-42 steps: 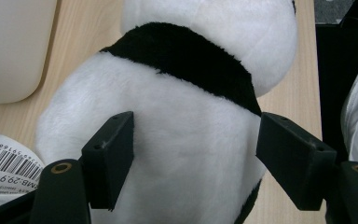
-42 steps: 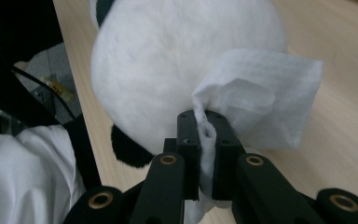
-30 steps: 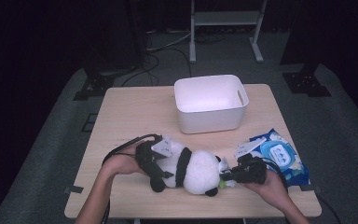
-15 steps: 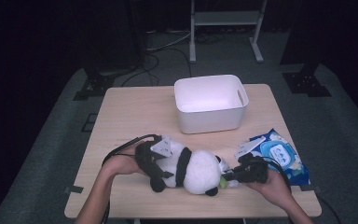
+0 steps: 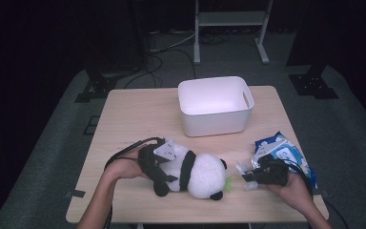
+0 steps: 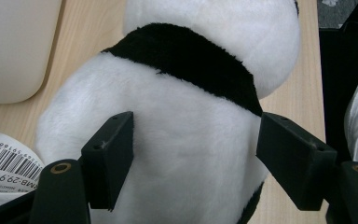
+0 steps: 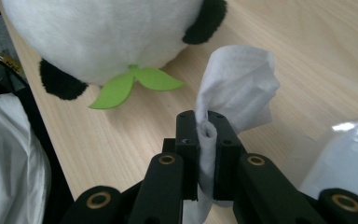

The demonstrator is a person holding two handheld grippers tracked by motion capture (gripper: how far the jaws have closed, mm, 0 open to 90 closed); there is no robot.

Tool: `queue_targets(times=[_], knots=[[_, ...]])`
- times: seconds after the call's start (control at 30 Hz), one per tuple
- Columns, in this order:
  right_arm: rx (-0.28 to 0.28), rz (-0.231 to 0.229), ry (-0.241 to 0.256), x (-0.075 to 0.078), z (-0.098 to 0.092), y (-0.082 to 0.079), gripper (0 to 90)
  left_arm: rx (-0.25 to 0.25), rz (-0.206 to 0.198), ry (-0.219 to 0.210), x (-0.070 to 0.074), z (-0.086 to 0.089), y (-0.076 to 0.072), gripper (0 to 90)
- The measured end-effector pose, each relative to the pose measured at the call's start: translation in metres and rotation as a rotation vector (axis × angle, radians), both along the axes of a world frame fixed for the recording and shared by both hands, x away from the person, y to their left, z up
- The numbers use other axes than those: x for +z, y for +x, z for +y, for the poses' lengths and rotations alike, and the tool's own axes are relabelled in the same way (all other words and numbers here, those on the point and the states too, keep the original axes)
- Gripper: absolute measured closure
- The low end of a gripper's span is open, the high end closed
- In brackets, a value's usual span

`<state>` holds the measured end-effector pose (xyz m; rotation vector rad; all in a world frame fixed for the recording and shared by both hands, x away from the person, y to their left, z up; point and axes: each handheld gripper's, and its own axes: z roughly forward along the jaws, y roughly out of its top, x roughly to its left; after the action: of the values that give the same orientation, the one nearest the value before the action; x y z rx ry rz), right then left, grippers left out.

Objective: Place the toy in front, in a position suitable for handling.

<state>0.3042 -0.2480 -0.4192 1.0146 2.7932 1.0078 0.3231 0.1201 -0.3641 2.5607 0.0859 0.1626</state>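
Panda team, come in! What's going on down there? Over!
Left gripper open, jaws either side of the panda, not squeezing. Right gripper shut on a white wipe, beside the panda's head. Nothing between wipe and panda. Over.

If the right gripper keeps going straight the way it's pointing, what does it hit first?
Most likely the panda's head. The right gripper, shut on a wipe, points at it across a short stretch of bare table; the green leaf may touch first. Depth is unclear.

A white bin (image 5: 216,106) stands empty at the far middle of the wooden tabletop (image 5: 128,119). A blue wipes pack (image 5: 283,151) lies near the right edge, well apart from the bin.
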Motion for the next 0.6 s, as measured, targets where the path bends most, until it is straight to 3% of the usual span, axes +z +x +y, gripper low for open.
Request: queue_targets(times=[0.1, 0.2, 0.3, 0.4, 0.6], knots=[[-0.013, -0.012, -0.031, 0.001, -0.003, 0.0, 81.9, 0.0, -0.001, -0.001, 0.0, 0.0, 0.0, 26.8], [-0.036, 0.004, -0.044, 0.0, -0.007, 0.003, 75.7, 0.001, -0.002, -0.003, 0.0, 0.0, -0.001, 26.7], [-0.042, 0.008, -0.058, 0.0, -0.011, 0.004, 75.3, 0.003, -0.006, 0.0, 0.0, -0.001, -0.002, 26.6], [-0.052, 0.003, -0.048, 0.003, -0.013, 0.004, 69.8, 0.003, -0.006, 0.003, 0.0, -0.002, -0.003, 25.8], [-0.066, -0.016, -0.028, 0.015, -0.011, 0.005, 49.6, -0.002, -0.009, -0.001, 0.0, -0.006, -0.006, 25.7]])
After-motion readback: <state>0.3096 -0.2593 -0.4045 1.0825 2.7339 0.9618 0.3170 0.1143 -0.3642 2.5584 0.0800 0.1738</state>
